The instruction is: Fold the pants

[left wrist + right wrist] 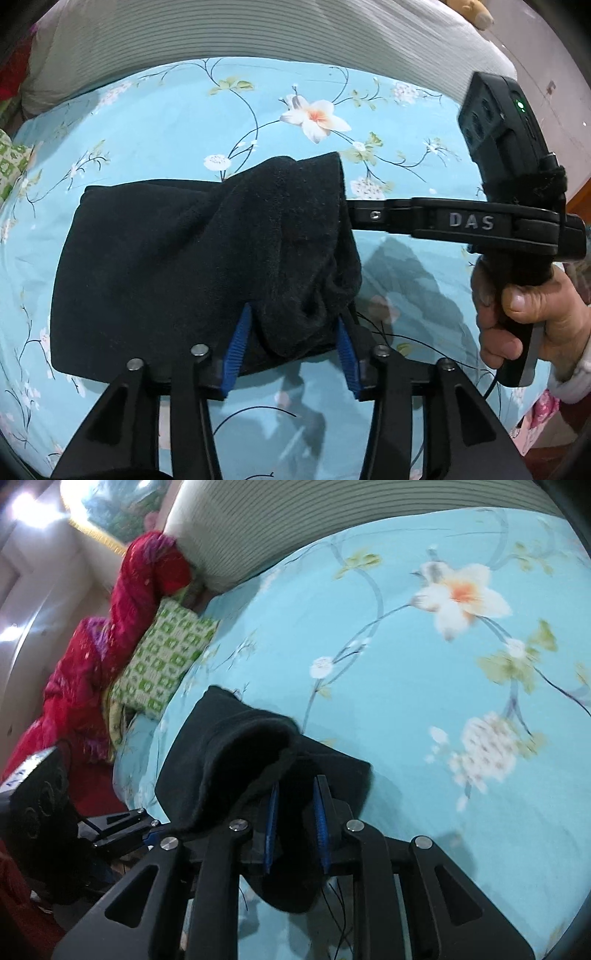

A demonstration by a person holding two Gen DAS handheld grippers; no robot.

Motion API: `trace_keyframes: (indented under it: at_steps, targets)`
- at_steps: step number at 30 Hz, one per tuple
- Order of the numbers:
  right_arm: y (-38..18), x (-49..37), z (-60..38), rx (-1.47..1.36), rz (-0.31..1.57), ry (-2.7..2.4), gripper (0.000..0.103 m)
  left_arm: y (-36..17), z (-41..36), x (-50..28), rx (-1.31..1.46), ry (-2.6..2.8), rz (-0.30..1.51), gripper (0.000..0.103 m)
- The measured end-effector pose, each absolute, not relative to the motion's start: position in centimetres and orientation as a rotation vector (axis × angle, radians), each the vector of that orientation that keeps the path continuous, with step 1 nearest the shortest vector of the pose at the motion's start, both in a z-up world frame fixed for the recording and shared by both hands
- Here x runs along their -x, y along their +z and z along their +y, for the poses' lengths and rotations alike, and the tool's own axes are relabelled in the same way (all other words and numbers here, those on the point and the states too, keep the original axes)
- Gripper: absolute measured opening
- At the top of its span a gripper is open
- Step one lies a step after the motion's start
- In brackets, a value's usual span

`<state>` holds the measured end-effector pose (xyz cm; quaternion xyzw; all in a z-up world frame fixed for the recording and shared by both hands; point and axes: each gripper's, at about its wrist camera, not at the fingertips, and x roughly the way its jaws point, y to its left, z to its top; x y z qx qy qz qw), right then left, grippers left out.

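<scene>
Black fleecy pants (192, 258), folded into a compact bundle on a blue flowered bedsheet (166, 122). Near edge lifted off the sheet, top layer bunched and creased, far layer lying flat.

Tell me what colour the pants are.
Black, plain and fuzzy. The pants show best in the left wrist view, against the light blue flowered sheet.
</scene>
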<state>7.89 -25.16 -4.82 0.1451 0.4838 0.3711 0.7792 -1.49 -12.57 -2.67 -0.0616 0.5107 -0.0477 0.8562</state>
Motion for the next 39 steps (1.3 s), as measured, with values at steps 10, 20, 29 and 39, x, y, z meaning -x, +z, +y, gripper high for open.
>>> trace_keyframes:
  at_steps: [10,20,29,39]
  targets:
    - [-3.1,-5.4,-29.2,-0.483,0.997,0.643,0.067,-1.3,-11.8,2.8,0.187,-0.156,1.066,0.066]
    - [-1.0,-3.6,-27.7,-0.505,0.963,0.579,0.077,-0.1,-7.4,3.2,0.262,-0.096,1.047,0.071]
    - [-0.3,-3.2,-24.3,-0.395,0.978,0.521,0.081,0.2,-2.0,2.8,0.331,-0.001,1.039,0.074]
    - [-0.8,-3.1,-22.4,-0.384,1.002,0.48,0.082,-0.9,2.2,1.1,0.361,0.054,1.064,0.075]
